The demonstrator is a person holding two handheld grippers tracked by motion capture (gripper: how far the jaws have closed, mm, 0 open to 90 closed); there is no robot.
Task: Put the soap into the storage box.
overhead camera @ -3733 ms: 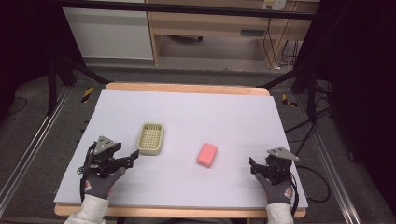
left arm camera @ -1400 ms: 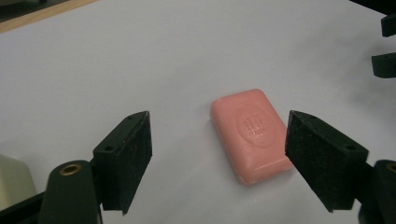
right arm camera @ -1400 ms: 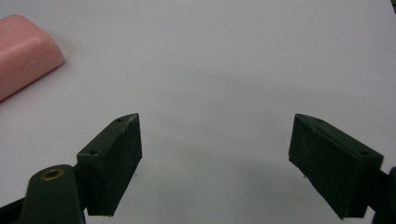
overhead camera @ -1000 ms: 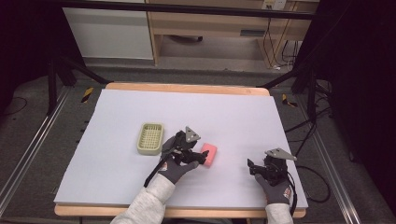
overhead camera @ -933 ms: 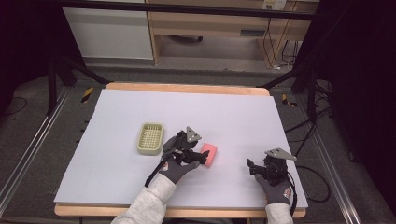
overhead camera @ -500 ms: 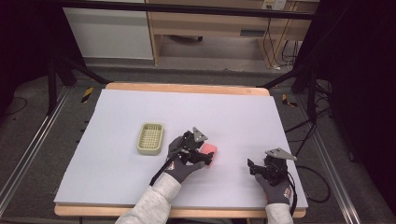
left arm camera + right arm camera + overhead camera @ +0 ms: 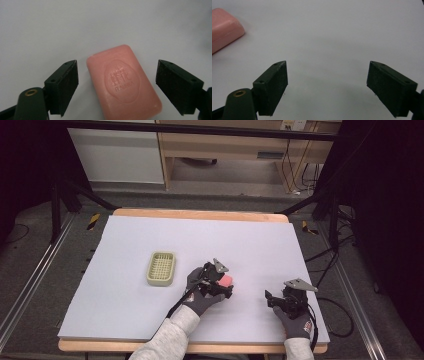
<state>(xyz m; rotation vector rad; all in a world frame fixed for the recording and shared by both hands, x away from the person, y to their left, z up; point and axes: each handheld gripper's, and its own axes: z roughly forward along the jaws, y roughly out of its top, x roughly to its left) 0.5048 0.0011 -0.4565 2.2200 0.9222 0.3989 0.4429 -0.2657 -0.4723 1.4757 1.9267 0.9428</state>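
Between our left gripper's [image 7: 117,86] two black jaws lies a pink soap bar [image 7: 123,83], flat on the table with its embossed stamp facing up. We hold those jaws spread wide, one on each side of the bar and clear of it, so nothing is gripped. From the high view, this left gripper [image 7: 223,285] sits over the near middle of the pale table [image 7: 125,310], our gloved left hand [image 7: 202,292] wrapped round it and the soap bar [image 7: 226,280] peeking out at its far side.

Our right gripper [image 7: 327,87] is likewise held wide open over bare table surface, with a corner of the soap bar [image 7: 224,27] at the upper left of its view. Seen from above, the right gripper [image 7: 274,299] rests near the table's front right part, well apart from the left one, our gloved right hand [image 7: 295,317] behind it.

Further left on the table sits a small pale green slotted tray [image 7: 161,268], apart from the soap and both grippers.
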